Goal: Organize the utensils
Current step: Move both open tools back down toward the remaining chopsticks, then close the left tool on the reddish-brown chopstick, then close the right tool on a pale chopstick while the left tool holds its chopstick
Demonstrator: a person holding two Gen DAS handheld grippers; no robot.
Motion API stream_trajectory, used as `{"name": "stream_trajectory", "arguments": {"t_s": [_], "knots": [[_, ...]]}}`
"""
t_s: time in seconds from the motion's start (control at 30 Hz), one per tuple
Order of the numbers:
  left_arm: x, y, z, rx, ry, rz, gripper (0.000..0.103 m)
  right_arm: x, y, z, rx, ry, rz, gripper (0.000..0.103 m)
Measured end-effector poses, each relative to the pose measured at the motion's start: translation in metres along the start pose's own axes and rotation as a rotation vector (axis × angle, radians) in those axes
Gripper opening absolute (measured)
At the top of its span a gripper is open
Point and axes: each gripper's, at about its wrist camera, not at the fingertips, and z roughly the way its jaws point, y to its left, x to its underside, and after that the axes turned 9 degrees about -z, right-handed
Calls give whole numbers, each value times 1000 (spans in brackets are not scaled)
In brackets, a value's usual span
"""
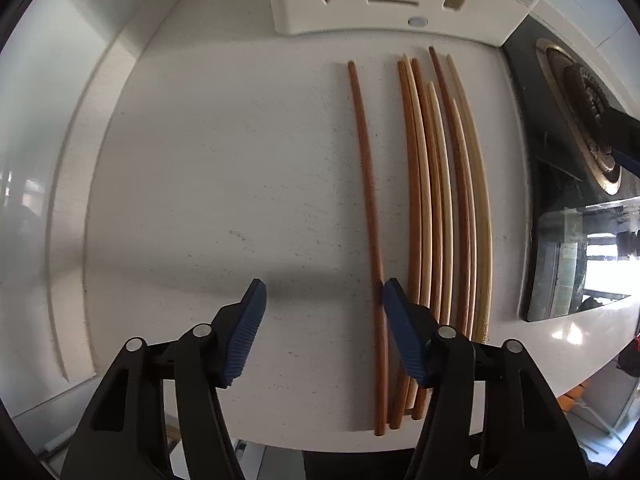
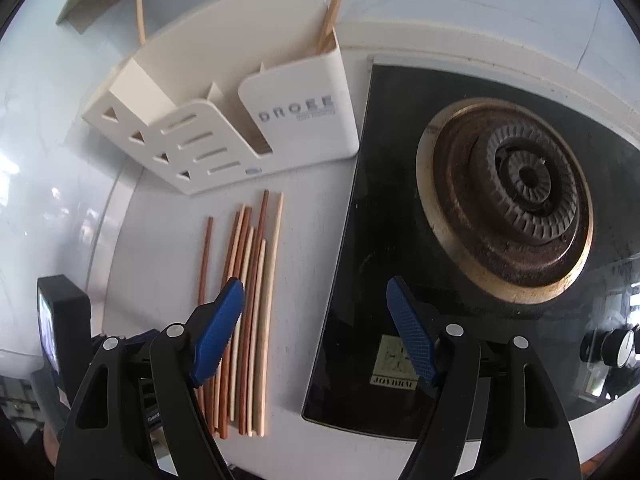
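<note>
1. My left gripper (image 1: pixel 322 284) points straight down at the counter (image 1: pixel 224 184), jaws part open and holding nothing. The lone dark chopstick (image 1: pixel 370 216) runs between them, right against the inner face of the right-hand pad (image 1: pixel 404 332); the other pad stands well clear of it.
2. That stick lies apart from the main bundle of chopsticks (image 1: pixel 444 200), which probably makes it the easiest to take without disturbing its neighbours.
3. My right gripper (image 2: pixel 314 286) hangs open and empty, above the strip of counter between the bundle and the black stove (image 2: pixel 400 240).
4. The white holder (image 2: pixel 280 120) stands at the far end of the counter, just beyond the stick tips. A chopstick (image 2: pixel 334 12) leans upright in its right-hand compartment.
5. Judgement: sorting is at an early stage; most sticks are on the counter. A thin round stick may roll as the pads shut.
</note>
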Motion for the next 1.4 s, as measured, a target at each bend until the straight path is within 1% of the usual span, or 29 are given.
{"name": "stream_trajectory", "arguments": {"t_s": [0.13, 0.17, 0.2, 0.23, 0.27, 0.3, 0.33, 0.43, 0.5, 0.57, 0.63, 0.67, 0.73, 0.8, 0.9, 1.03, 1.23, 1.33, 1.4], "knots": [[1, -4, 3, -31, 16, 26, 60, 0, 9, 13, -22, 86, -36, 73], [1, -4, 3, -29, 19, 18, 59, -1, 11, 17, -36, 107, -43, 73], [0, -4, 3, -30, 22, 15, 57, -1, 14, 20, -42, 125, -52, 67], [-1, -4, 2, -32, 25, 12, 56, -1, 17, 23, -42, 143, -62, 58], [-2, -4, 2, -34, 27, 9, 51, -2, 19, 28, -43, 167, -74, 54], [-3, -5, 2, -36, 27, 5, 46, -3, 21, 34, -48, 198, -81, 48], [-4, -3, 2, -38, 28, -1, 45, -4, 22, 39, -52, 225, -76, 45], [-3, -6, 0, -37, 26, 2, 39, -6, 22, 53, -64, 286, -45, 43], [-1, -4, 0, -37, 23, 4, 31, -7, 25, 58, -69, 313, -35, 43], [-1, -5, 0, -40, 20, 3, 26, -8, 26, 63, -77, 339, -21, 39], [0, -3, 0, -41, 18, -3, 23, -10, 29, 69, -65, 365, -19, 35], [-1, -2, 0, -43, 16, -3, 19, -11, 30, 72, -54, 382, -20, 34], [-1, 0, 0, -44, 14, -4, 14, -14, 31, 76, -47, 407, -16, 29], [0, 0, -1, -45, 11, -7, 8, -15, 36, 80, -53, 424, -21, 28], [-2, -1, -4, -32, 10, -18, 7, -18, 45, 85, -37, 435, -39, 27], [-2, -1, -5, -22, 3, -27, 7, -19, 53, 94, -32, 454, -31, 23], [2, -2, -7, -14, -5, -41, 7, -24, 64, 102, -16, 461, -34, 22], [4, 3, -8, -8, -6, -46, 7, -27, 68, 105, -7, 465, -37, 22], [4, 14, -8, 1, -7, -52, 7, -30, 72, 107, 4, 466, -40, 21]]}}
